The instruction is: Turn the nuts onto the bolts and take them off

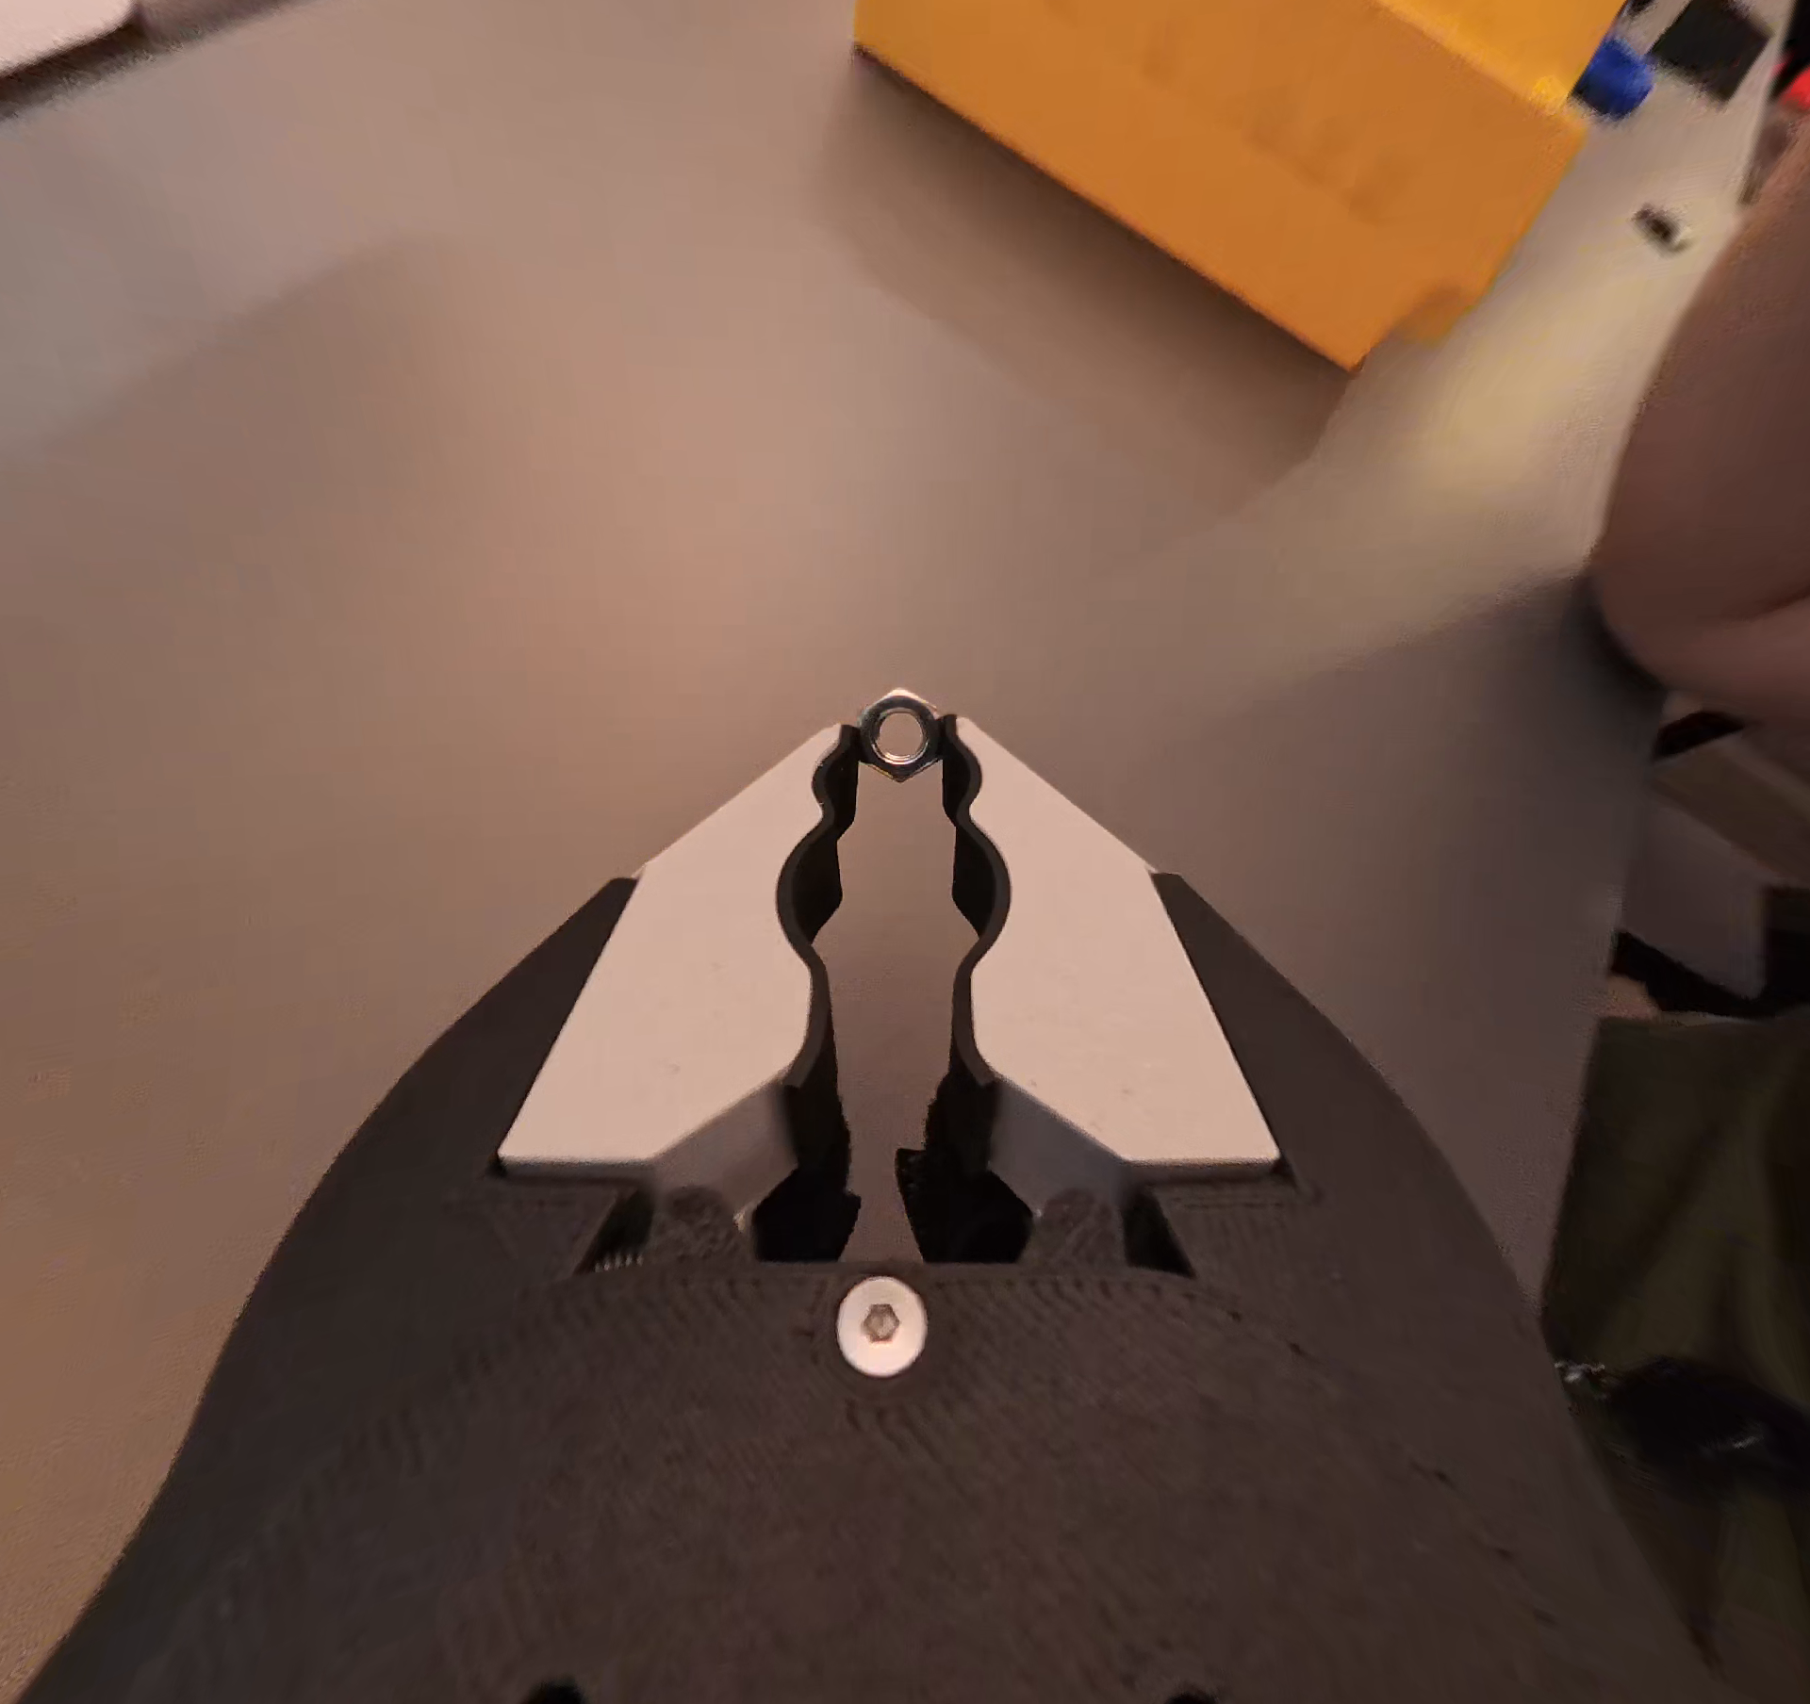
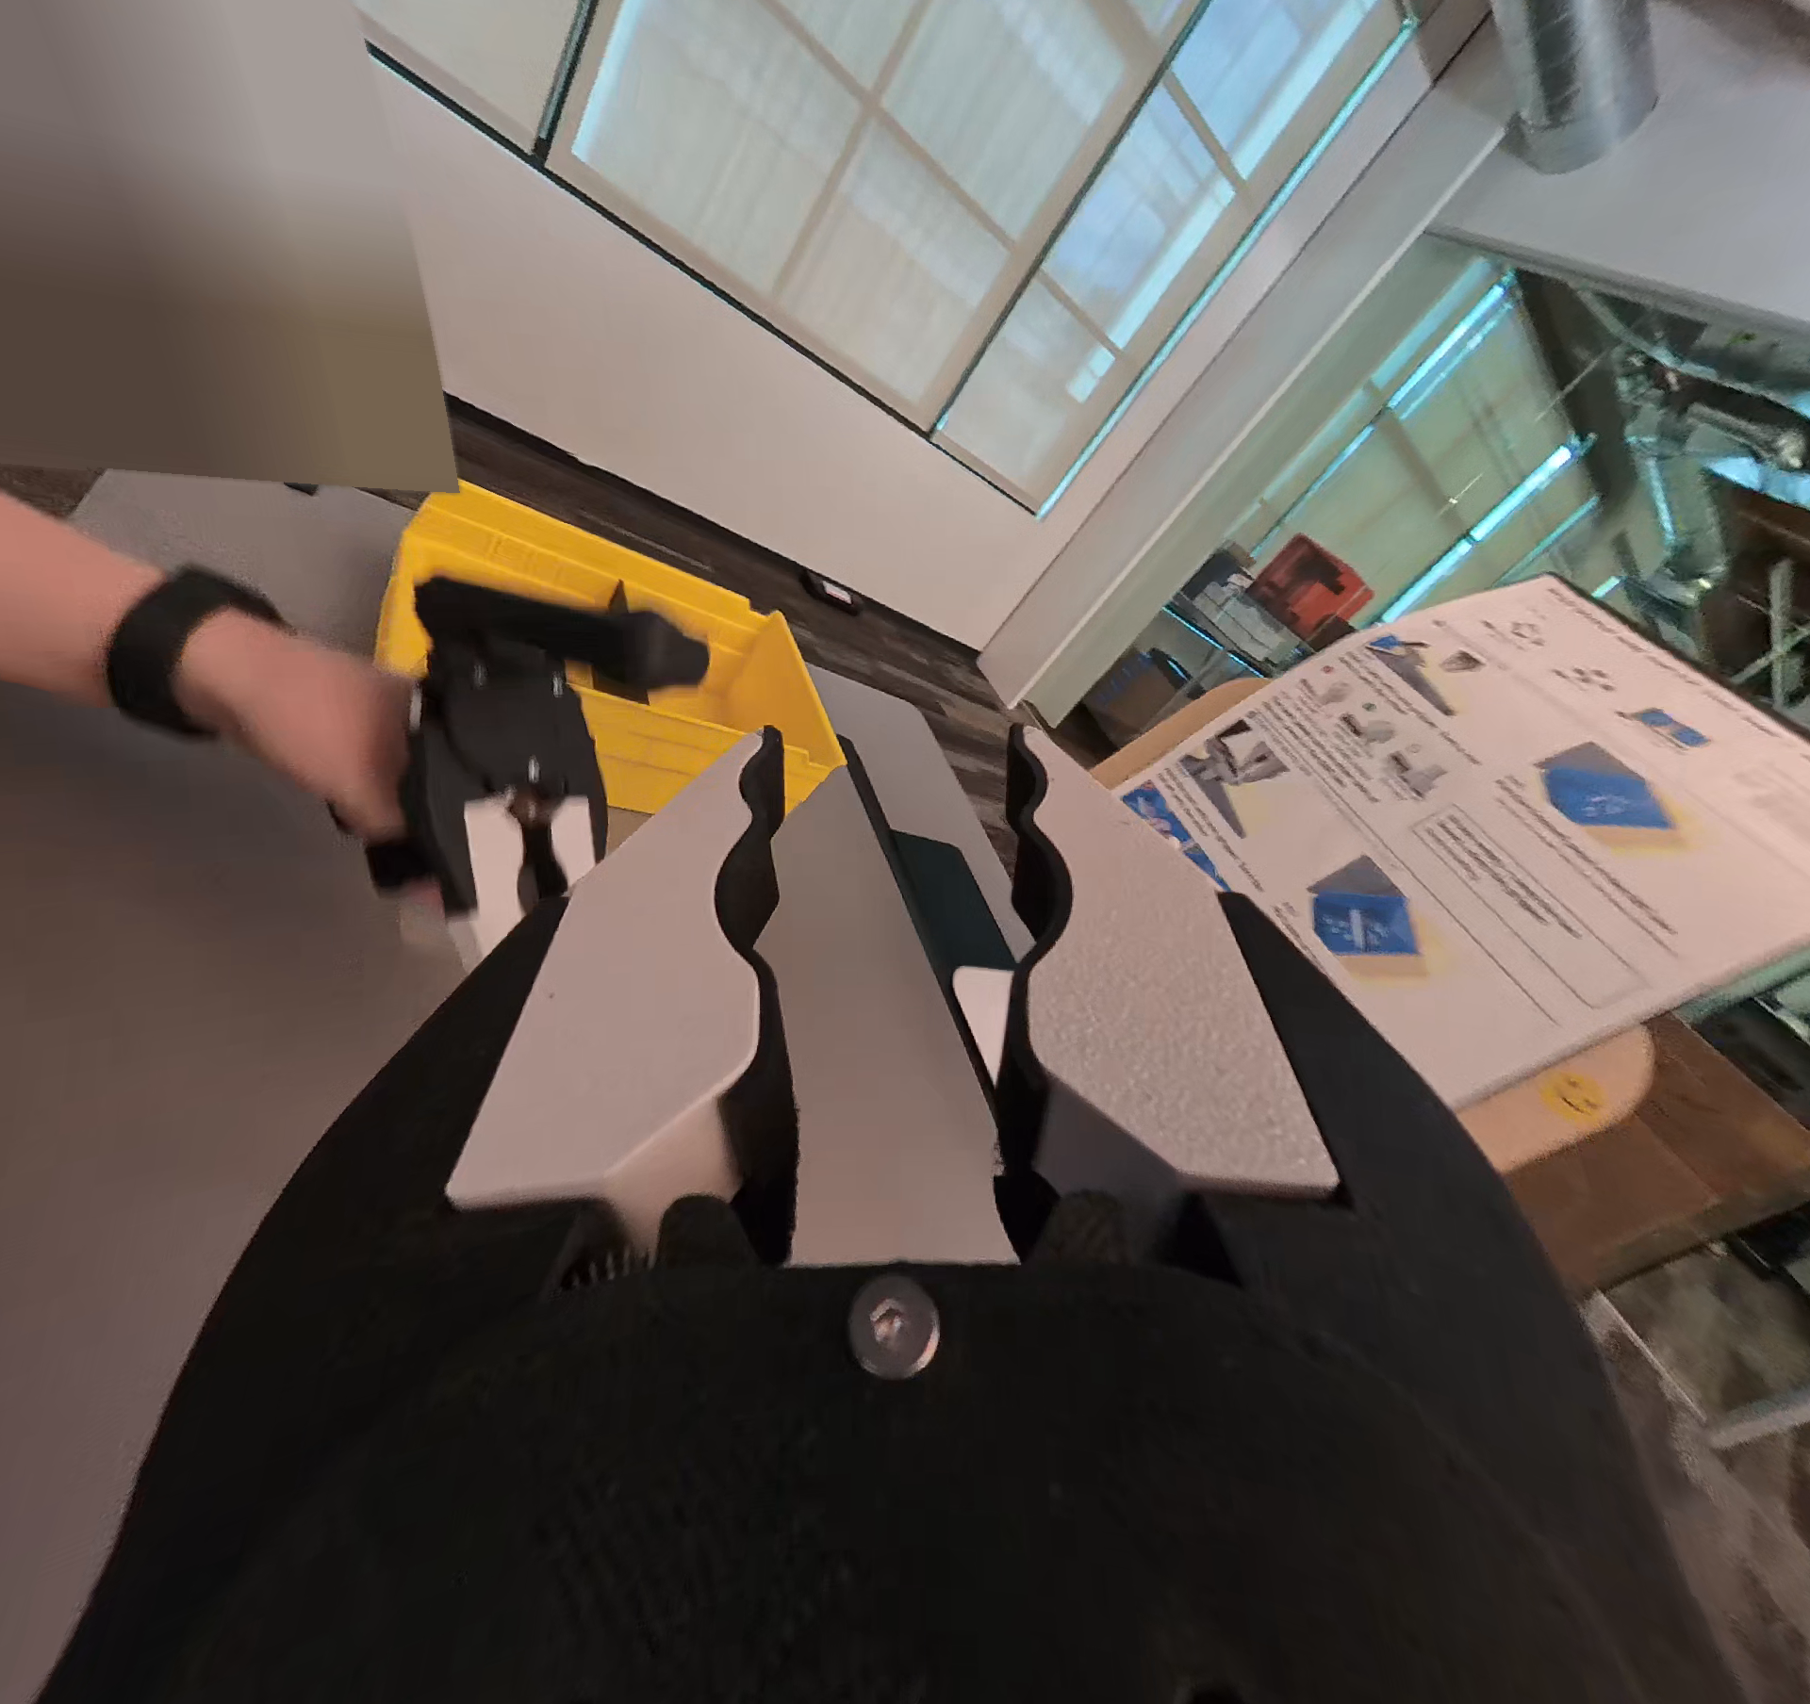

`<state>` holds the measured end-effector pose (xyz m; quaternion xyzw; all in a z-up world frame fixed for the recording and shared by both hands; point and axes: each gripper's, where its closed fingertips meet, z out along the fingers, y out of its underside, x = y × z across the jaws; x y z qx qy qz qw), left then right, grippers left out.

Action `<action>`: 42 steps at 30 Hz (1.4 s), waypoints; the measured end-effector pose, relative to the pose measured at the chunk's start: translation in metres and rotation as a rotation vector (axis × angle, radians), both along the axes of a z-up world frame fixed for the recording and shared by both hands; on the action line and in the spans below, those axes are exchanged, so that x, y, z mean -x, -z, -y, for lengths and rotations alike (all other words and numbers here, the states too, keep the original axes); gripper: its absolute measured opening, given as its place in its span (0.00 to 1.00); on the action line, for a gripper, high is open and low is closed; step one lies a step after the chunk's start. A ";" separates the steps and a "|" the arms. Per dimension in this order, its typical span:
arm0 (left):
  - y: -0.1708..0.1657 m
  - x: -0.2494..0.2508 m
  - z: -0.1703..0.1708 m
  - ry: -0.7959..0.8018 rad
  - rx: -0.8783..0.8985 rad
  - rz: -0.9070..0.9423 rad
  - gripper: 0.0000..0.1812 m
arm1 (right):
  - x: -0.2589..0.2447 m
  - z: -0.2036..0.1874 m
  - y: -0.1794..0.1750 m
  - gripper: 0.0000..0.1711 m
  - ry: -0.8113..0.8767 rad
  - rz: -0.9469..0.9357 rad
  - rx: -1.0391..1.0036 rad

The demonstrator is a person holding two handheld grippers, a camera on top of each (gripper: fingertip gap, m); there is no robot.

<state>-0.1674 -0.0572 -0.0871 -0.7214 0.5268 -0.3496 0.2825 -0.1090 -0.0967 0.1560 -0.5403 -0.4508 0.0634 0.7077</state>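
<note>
Clearly, left fingers (image 1: pixel 896 739) pinching nut (image 1: pixel 895 737); right fingers (image 2: pixel 886 756) apart, empty; bolts unseen.

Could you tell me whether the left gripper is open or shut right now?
Shut on the nut: the left gripper pinches the small silver hex nut between its fingertips, above the grey table.

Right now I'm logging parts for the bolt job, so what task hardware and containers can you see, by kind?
Nuts: 1, the nut pinched at the left gripper tips
Bolts: 0 in view
Yellow bins: 1, the yellow bin on the table
Total: 2
</note>
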 end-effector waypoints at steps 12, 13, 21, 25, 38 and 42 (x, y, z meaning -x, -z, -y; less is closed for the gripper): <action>0.073 -0.050 0.011 0.230 -0.167 -0.323 0.08 | -0.067 -0.003 -0.008 0.27 0.122 -0.087 0.047; 0.074 -0.052 0.011 0.243 -0.177 -0.331 0.08 | -0.070 -0.006 -0.004 0.27 0.130 -0.083 0.061; -0.016 -0.028 -0.014 0.220 -0.201 -0.107 0.14 | -0.084 -0.024 0.013 0.27 0.210 -0.028 0.096; -0.108 0.067 -0.096 0.118 -0.475 -0.006 0.16 | -0.081 -0.027 0.012 0.27 0.204 -0.046 0.091; 0.005 0.225 -0.230 0.625 -0.333 -0.640 0.18 | -0.062 -0.086 0.084 0.29 0.293 0.191 0.227; 0.028 0.248 -0.234 0.708 -0.301 -0.745 0.17 | -0.058 -0.092 0.087 0.29 0.270 0.165 0.234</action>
